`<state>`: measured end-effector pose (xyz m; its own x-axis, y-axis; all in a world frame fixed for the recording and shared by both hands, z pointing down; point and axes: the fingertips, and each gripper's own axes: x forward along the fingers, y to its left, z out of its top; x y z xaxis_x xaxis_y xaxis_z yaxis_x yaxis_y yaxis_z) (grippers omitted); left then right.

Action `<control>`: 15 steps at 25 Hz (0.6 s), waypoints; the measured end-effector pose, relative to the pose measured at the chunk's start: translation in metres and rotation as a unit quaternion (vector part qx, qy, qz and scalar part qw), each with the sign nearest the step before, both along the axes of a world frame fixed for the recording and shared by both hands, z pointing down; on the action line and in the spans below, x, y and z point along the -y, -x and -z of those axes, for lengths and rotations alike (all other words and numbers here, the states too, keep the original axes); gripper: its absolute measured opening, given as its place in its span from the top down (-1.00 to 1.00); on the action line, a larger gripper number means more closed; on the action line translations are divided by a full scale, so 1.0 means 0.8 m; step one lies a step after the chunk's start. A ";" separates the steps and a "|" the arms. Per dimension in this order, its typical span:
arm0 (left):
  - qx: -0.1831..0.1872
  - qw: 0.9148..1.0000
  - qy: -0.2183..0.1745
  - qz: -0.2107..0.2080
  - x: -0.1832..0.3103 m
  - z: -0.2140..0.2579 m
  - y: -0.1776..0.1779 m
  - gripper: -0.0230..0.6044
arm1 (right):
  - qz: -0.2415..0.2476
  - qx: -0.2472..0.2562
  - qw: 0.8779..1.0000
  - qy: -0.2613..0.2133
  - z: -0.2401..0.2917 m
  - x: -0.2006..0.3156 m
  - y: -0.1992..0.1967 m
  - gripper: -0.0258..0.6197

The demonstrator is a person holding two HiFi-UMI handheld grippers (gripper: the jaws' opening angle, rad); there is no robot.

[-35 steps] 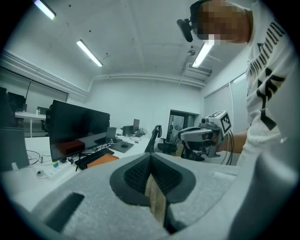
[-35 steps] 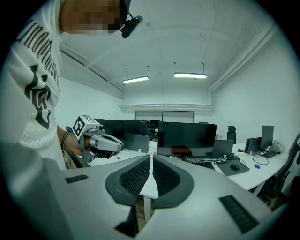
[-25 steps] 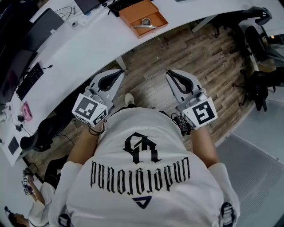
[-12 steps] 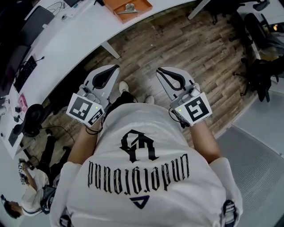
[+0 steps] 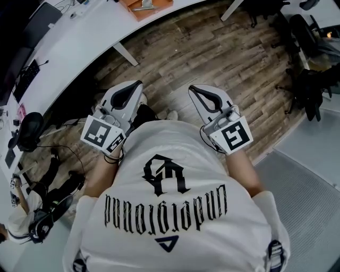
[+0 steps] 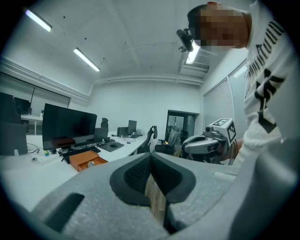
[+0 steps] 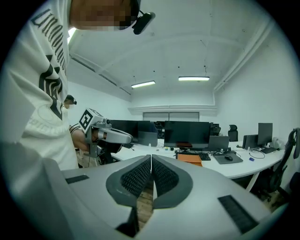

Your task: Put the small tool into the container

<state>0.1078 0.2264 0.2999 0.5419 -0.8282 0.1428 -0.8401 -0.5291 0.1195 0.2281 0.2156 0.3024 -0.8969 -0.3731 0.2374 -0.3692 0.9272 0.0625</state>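
Note:
An orange container point(image 5: 142, 6) sits on the white desk point(image 5: 79, 37) at the top edge of the head view, with a small metal tool point(image 5: 144, 7) lying inside it. Both grippers are held in front of the person's chest over the wooden floor, well back from the desk. The left gripper point(image 5: 139, 84) is shut and holds nothing. The right gripper point(image 5: 191, 88) is closing fully together, with nothing between its jaws. The container point(image 6: 84, 160) shows far off in the left gripper view, and the same container point(image 7: 190, 158) in the right gripper view.
A desk leg point(image 5: 125, 53) stands on the wood floor. A keyboard point(image 5: 29, 74) and black headphones point(image 5: 24, 130) lie at the left. Office chairs point(image 5: 308, 79) crowd the right side. Another person point(image 5: 21, 218) is at the lower left. Monitors point(image 7: 185, 133) line the desk.
The desk and orange container have slid toward the top of the head view as the person backs away. Both grippers stay at chest height, empty.

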 end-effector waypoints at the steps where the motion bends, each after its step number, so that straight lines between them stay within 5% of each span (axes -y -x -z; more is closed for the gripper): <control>1: 0.000 1.000 -0.001 0.001 -0.002 0.001 -0.004 0.88 | -0.001 0.004 1.000 0.001 0.002 -0.002 -0.003 0.86; 15: 0.004 1.000 0.001 0.019 -0.027 0.005 -0.022 0.88 | 0.019 0.017 1.000 0.002 0.009 -0.016 -0.016 0.86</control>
